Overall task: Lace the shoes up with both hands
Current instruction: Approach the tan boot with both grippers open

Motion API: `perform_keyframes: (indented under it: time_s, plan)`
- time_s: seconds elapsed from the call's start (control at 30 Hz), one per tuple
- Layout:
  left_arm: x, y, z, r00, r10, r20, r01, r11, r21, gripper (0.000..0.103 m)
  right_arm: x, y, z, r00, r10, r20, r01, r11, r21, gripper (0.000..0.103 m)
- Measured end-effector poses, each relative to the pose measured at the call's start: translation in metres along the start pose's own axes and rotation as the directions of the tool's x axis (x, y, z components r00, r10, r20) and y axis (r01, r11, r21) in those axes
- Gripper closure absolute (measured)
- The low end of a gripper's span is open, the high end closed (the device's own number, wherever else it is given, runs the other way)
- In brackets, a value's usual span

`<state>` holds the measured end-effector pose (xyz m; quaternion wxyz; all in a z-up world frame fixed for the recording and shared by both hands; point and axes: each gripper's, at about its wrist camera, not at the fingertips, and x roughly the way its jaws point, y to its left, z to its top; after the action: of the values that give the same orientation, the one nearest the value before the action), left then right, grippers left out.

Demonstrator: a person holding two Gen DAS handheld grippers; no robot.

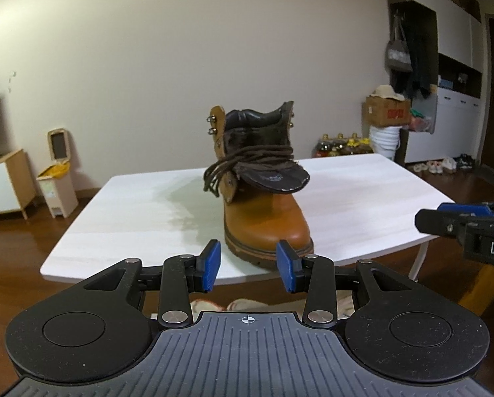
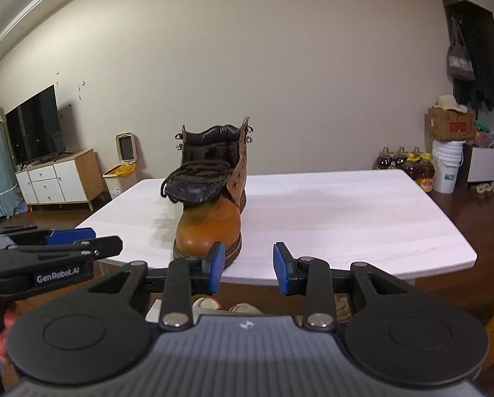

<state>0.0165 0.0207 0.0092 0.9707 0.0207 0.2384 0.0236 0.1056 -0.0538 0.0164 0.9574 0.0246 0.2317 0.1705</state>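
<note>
Tabletop (image 1: 346, 198) boot (image 1: 266, 221), seemingly beyond fingers (image 1: 212, 266).

Right claw (image 1: 452, 218) cut by frame edge; boot (image 2: 210, 221) toe partly behind claw pad.

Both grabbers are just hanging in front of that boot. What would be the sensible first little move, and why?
Probably bring the open left gripper forward and up to the dark brown lace bundled on the folded-down tongue of the tan leather boot. The lace lies loose in a heap, neither gripper holds anything, and both hang short of the white table.
</note>
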Motion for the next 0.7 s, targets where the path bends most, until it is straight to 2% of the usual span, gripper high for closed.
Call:
perform_keyframes:
  time_s: [0.43, 0.7]
  plan:
    - [0.017, 0.002, 0.006, 0.999, 0.016, -0.033, -0.015, 1.0, 0.024, 0.062, 0.014, -0.007, 0.016, 1.0, -0.01, -0.009, 0.01, 1.0, -0.014, 0.067]
    - [0.034, 0.002, 0.006, 0.998, 0.016, -0.066, -0.013, 0.999, 0.036, 0.062, 0.038, -0.01, 0.018, 0.999, -0.007, -0.038, 0.006, 1.0, -0.019, 0.067]
